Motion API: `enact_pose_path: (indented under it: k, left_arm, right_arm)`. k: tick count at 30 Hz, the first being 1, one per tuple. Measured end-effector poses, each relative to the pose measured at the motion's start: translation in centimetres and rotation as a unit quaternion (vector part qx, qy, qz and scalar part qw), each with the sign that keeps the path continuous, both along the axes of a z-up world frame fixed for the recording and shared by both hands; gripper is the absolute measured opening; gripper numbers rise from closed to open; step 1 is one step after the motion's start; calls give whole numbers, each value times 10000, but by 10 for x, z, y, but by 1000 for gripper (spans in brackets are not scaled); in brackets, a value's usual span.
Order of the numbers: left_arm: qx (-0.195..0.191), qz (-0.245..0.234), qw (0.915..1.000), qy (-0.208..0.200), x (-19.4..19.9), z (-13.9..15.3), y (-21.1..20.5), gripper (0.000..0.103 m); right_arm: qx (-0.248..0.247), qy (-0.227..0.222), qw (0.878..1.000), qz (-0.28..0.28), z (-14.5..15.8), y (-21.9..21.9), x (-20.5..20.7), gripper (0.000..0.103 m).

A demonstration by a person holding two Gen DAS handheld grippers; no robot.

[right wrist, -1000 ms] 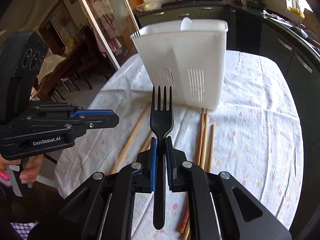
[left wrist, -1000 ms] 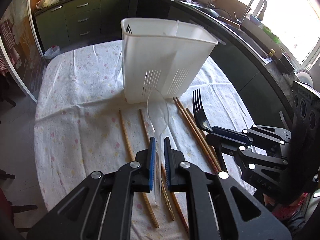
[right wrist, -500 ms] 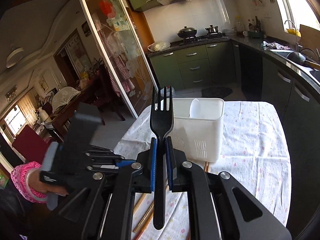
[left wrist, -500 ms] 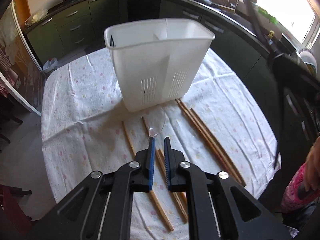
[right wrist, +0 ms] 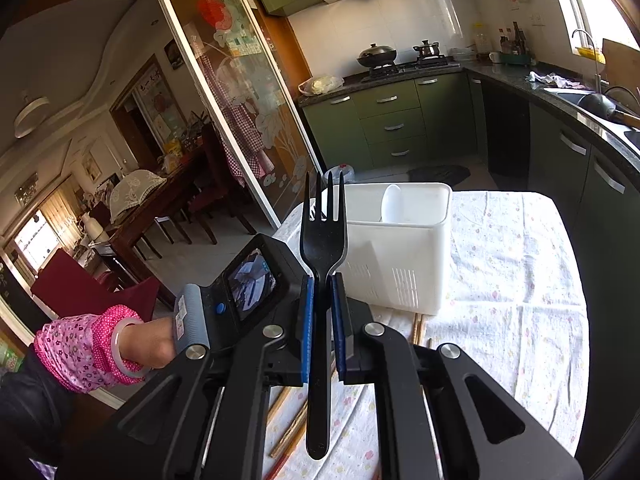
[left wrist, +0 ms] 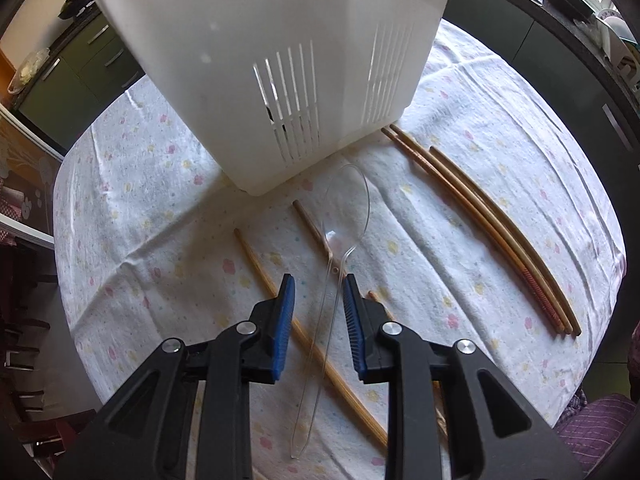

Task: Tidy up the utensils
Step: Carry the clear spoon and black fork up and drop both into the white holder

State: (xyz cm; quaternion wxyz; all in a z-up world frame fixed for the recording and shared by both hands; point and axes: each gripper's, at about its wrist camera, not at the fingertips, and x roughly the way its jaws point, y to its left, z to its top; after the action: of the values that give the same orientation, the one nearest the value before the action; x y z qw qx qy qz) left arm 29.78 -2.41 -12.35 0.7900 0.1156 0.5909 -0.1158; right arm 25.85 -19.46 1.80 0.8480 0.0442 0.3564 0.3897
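Observation:
A white slotted utensil holder (left wrist: 280,60) stands on the flowered tablecloth (left wrist: 460,208); it also shows in the right wrist view (right wrist: 396,256) with a white spoon (right wrist: 390,204) inside. A clear plastic spoon (left wrist: 340,240) lies on the cloth, its handle between the open fingers of my left gripper (left wrist: 318,292), which is low over it. My right gripper (right wrist: 322,284) is shut on a black fork (right wrist: 322,240) and holds it upright, high above the table. Wooden chopsticks (left wrist: 500,232) lie beside the holder, and more (left wrist: 276,280) lie under the left gripper.
The left gripper's body and the hand in a pink sleeve (right wrist: 92,344) show in the right wrist view. Green kitchen cabinets (right wrist: 396,120) and a dark counter (right wrist: 580,100) ring the table. A glass sliding door (right wrist: 224,100) stands at the left.
My left gripper has opened and dropped low toward the holder; the clear spoon now lies loose on the cloth between its fingers. My right gripper stays raised with the fork.

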Motion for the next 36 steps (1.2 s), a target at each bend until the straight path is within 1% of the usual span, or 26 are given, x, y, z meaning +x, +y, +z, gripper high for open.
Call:
enact_pose_path:
  k: [5,6,7,9,12,15,18,22,25,28,30,32,34,36]
  left_arm:
    - [-108,-77,9999,0,4,-2,0,23]
    - [-139,-80,9999,6,4,-2,1,15]
    - [-155,-102,9998,14,5,-3,0,9]
    - [-156,-139,9998,-50,6,-1,0,8]
    - [-312,-151,9993,-164,2,9,1,8]
    - [-485,-156,9978,-429,-8,30,6,8]
    - [-782,-157,9938,-772,-22,62,11,8]
    - [-1119,-214,9824,-1477,-38,119,11,8]
    - [-1311,-183,9691,-2079,-40,165,9,8]
    - [-1474,-85,9502,-2746,-32,207,11,8]
    - [-1587,49,9321,-3256,-25,226,14,8]
    - [-1704,242,9121,-3722,-15,237,17,8]
    - [-1783,429,8924,-4123,-4,239,19,8]
    - [-1819,651,8736,-4467,6,234,20,8]
  right_arm:
    - [15,29,10000,8,-2,-1,-2,10]
    - [18,39,10000,8,-3,-1,-1,10]
    - [18,46,10000,9,-4,-1,-1,10]
    - [23,54,10000,4,-4,-2,-2,10]
    - [58,62,10000,-10,-3,-5,-3,10]
    - [143,22,9999,-46,1,-11,-4,10]
    - [278,-53,9995,-102,6,-16,-4,10]
    - [458,-203,9985,-208,14,-20,-1,10]
    - [557,-383,9971,-338,23,-20,7,10]
    - [656,-572,9949,-510,32,-18,21,10]
    - [745,-756,9921,-669,37,-16,31,10]
    - [795,-1008,9881,-853,42,-12,40,10]
    - [825,-1264,9832,-1025,46,-6,49,10]
    - [804,-1521,9774,-1232,47,2,58,10]
